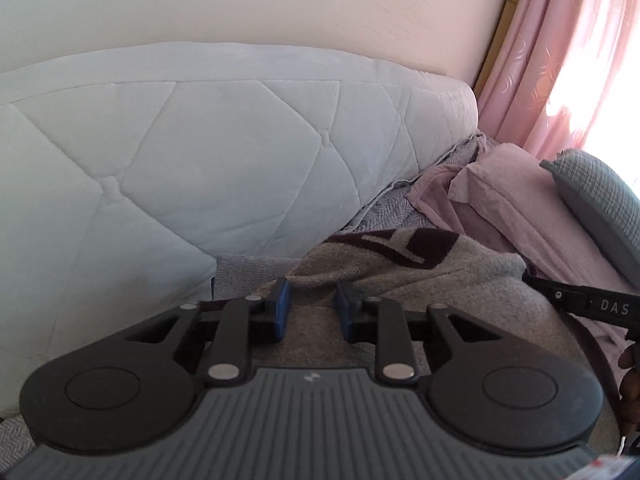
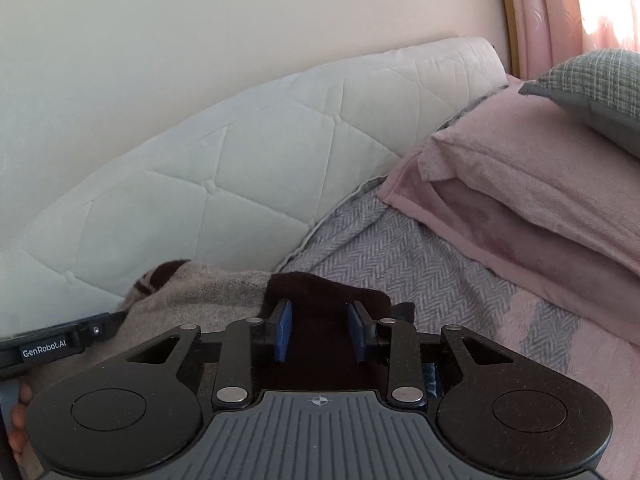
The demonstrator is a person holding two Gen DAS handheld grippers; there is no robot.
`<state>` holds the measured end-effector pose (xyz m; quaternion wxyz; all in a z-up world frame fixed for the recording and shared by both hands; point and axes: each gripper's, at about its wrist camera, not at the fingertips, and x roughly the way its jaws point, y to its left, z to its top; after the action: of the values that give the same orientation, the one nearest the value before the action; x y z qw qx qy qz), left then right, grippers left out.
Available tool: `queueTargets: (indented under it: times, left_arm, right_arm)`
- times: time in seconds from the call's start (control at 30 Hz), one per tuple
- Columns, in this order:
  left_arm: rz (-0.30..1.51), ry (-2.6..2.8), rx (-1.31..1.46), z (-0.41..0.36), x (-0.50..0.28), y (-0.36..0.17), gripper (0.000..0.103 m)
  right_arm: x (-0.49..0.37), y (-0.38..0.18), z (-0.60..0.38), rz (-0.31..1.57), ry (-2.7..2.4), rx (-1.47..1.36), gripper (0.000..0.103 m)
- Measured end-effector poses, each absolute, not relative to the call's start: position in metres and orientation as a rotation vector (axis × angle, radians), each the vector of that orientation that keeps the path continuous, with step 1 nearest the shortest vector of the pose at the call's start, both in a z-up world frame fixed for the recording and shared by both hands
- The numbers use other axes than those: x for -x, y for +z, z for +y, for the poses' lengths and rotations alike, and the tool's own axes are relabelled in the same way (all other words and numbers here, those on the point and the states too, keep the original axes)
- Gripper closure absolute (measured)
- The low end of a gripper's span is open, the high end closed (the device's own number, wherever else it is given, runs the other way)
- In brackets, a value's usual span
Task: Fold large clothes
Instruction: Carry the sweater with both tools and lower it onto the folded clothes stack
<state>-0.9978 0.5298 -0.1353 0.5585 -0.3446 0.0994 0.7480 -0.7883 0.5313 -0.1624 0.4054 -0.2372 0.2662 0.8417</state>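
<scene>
Sweater (image 1: 420, 280), grey with dark maroon bands, lies on our bed just in front of both tools. Our left gripper (image 1: 312, 306) has its blue pads (image 1: 282, 304) spread apart above the grey knit, pinching nothing. Our right gripper (image 2: 320, 330) is likewise released, its jaws parted over the garment's dark maroon edge. Beneath it lies a grey herringbone bedspread (image 2: 400, 248). Beyond that a quilted white headboard (image 2: 240, 176) leans on the wall, with pink pillows (image 2: 520, 168) and a pink curtain (image 1: 560, 60) to the right.

Probably a home bedroom: quilted headboard (image 2: 224, 184), pink pillows (image 2: 532, 184), curtain (image 1: 560, 48).
</scene>
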Motion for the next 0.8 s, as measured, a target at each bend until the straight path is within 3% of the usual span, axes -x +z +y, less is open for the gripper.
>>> queueTargets:
  times: [0.17,0.4,0.6,0.8]
  left_arm:
    - [0.208,1.813,0.796,0.494,1.002,-0.106,0.084]
    - [0.239,1.764,0.792,0.416,0.964,-0.072,0.084]
    - [0.381,1.810,0.811,0.415,0.944,-0.097,0.082]
    - [0.399,1.837,0.841,0.413,0.942,-0.077,0.081]
  right_arm:
    - [0.764,-0.116,0.470,0.537,2.178,0.514,0.075]
    - [0.742,-0.113,0.388,0.476,2.191,0.643,0.075]
    - [0.760,-0.146,0.396,0.527,2.158,0.751,0.075]
    - [0.755,-0.120,0.403,0.574,2.144,0.786,0.074]
